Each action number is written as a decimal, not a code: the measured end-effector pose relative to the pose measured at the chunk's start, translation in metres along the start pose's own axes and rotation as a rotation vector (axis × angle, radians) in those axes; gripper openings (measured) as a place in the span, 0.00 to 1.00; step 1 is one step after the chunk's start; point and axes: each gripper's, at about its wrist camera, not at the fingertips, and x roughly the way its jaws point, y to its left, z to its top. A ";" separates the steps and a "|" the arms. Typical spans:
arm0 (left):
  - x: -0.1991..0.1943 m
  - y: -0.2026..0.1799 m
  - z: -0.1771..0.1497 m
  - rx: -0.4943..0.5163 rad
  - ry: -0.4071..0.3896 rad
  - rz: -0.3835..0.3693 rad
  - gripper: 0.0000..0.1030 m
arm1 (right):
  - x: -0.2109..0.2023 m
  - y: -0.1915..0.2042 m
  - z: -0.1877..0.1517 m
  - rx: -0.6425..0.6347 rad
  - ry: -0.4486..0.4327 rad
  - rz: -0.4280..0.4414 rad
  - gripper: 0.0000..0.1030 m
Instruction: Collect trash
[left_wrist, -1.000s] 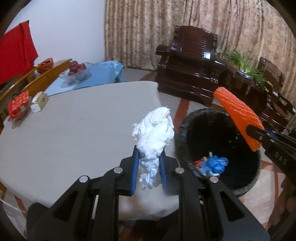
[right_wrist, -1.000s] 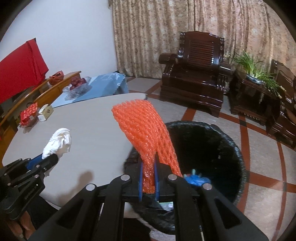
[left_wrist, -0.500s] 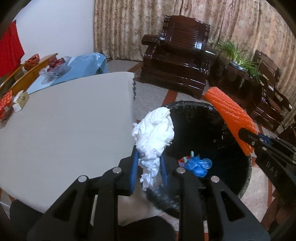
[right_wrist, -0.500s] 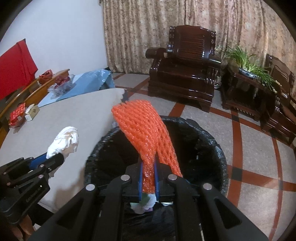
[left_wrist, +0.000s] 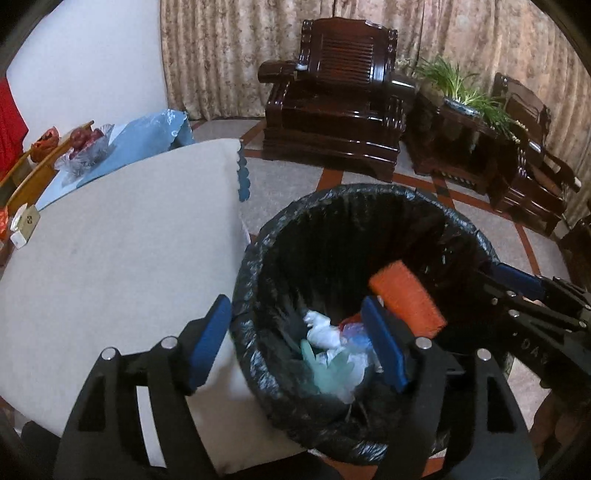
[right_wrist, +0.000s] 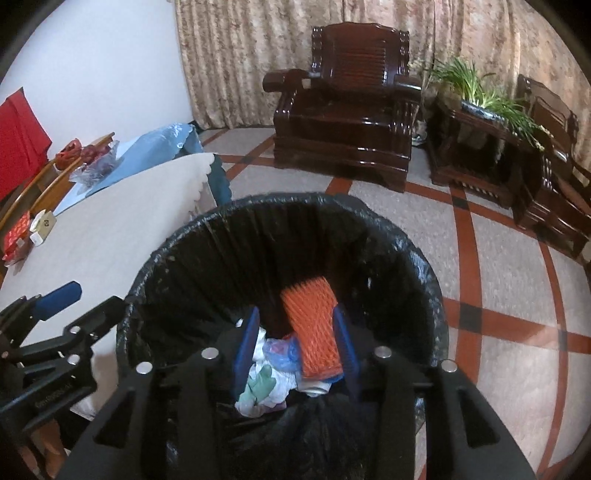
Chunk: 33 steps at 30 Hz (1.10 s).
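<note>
A bin lined with a black bag (left_wrist: 332, 199) (right_wrist: 280, 206) stands on the floor by the table. My left gripper (left_wrist: 295, 339) is open and empty over the bin's near rim. The white tissue (left_wrist: 321, 332) lies inside the bin among other trash. My right gripper (right_wrist: 295, 347) is open over the bin. The orange foam net (right_wrist: 314, 325) is between its fingers, loose, dropping into the bin; it also shows in the left wrist view (left_wrist: 406, 299).
A table with a beige cloth (left_wrist: 110, 258) is left of the bin, with small boxes (left_wrist: 26, 225) at its far edge. Dark wooden armchairs (left_wrist: 332, 99) and a plant stand (left_wrist: 465, 140) stand behind on the tiled floor.
Both grippers moved over the bin and opened. The white tissue dropped into the bin. The orange net was let go and is falling in.
</note>
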 end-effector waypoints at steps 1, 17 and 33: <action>-0.001 0.002 -0.001 -0.003 0.001 0.005 0.71 | 0.000 -0.001 -0.002 0.005 0.000 -0.001 0.40; -0.049 0.034 -0.004 -0.015 -0.084 -0.052 0.80 | -0.041 0.005 -0.014 0.052 -0.040 -0.039 0.49; -0.097 0.090 -0.005 -0.031 -0.111 -0.046 0.90 | -0.068 0.025 -0.014 0.068 -0.047 -0.055 0.83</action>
